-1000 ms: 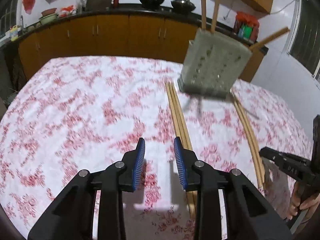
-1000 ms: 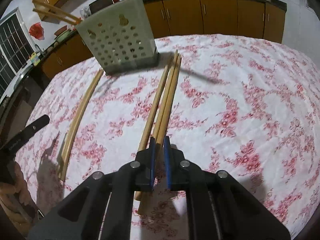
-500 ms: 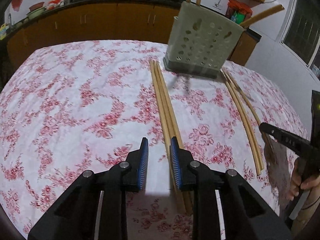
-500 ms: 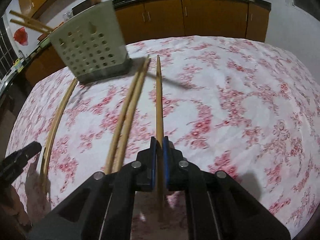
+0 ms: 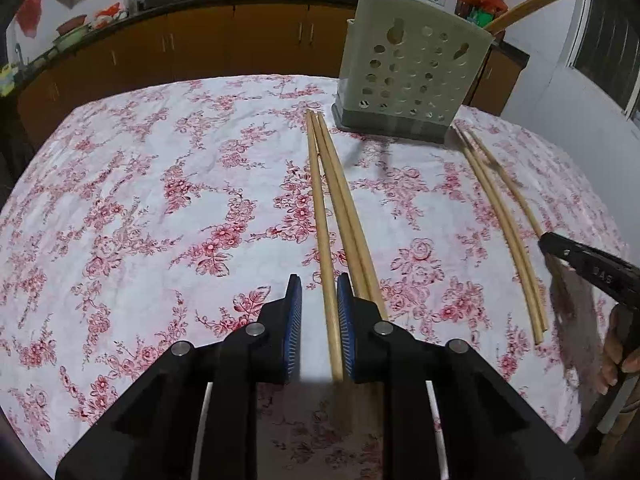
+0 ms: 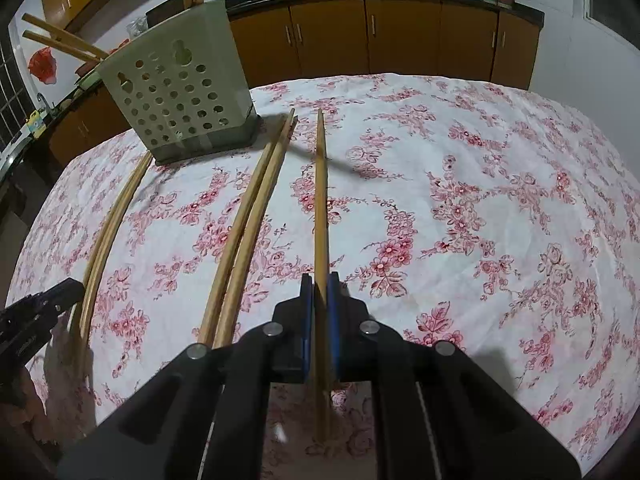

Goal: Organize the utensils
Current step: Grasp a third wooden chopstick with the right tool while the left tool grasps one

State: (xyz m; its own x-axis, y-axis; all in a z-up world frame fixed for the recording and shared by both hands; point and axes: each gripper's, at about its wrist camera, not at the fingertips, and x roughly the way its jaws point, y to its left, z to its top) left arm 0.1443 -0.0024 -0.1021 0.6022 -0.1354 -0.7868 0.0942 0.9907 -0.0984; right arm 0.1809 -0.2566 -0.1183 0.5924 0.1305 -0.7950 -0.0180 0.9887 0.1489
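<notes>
A pale green perforated utensil holder [image 5: 412, 76] stands at the far side of the table and holds several chopsticks; it also shows in the right wrist view [image 6: 180, 84]. Three chopsticks [image 5: 344, 216] lie side by side before it. My left gripper [image 5: 318, 316] is open around the leftmost chopstick [image 5: 322, 248], jaws a little apart from it. My right gripper [image 6: 320, 300] is shut on a single chopstick [image 6: 321, 200], held pointing forward over the cloth. Two more chopsticks [image 6: 248, 224] lie to its left.
A floral tablecloth [image 5: 160, 200] covers the table. Another chopstick group [image 5: 500, 216] lies at the right, seen at the left in the right wrist view [image 6: 108, 232]. The other gripper's black tip [image 5: 588, 268] shows at the right edge. Brown cabinets [image 6: 400, 40] stand behind.
My right gripper lifted one chopstick away from its neighbours and swung it right. My left gripper narrowed and moved right, straddling the leftmost chopstick.
</notes>
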